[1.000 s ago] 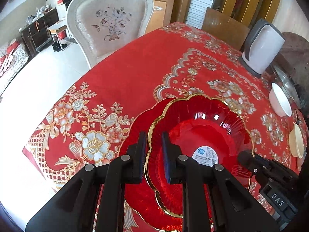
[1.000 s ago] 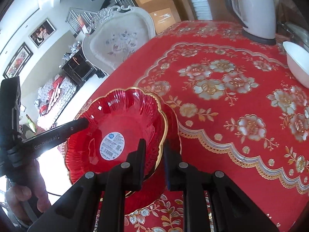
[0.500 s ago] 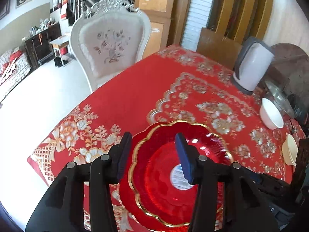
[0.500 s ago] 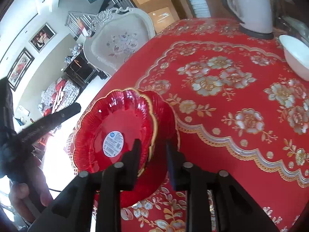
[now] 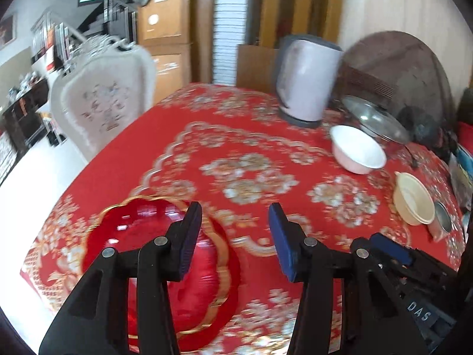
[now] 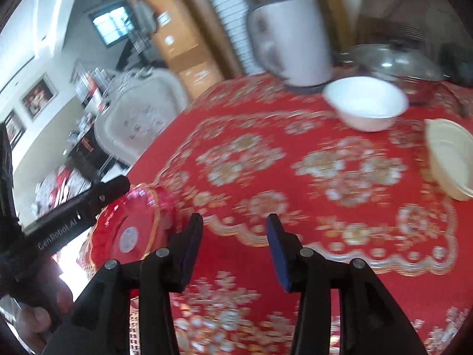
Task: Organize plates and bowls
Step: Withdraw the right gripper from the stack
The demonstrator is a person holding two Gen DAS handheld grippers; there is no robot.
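I'm in a lived-in home, at a dining table under a red flowered tablecloth (image 5: 236,136). An ornate white chair (image 5: 103,103) stands beside it, a kettle (image 5: 307,80) sits on top, and a staircase (image 5: 97,14) and framed pictures (image 6: 38,94) lie beyond.

Both wrist views look forward and down across the red tablecloth (image 5: 230,148), sharing the white bowl (image 6: 366,103).
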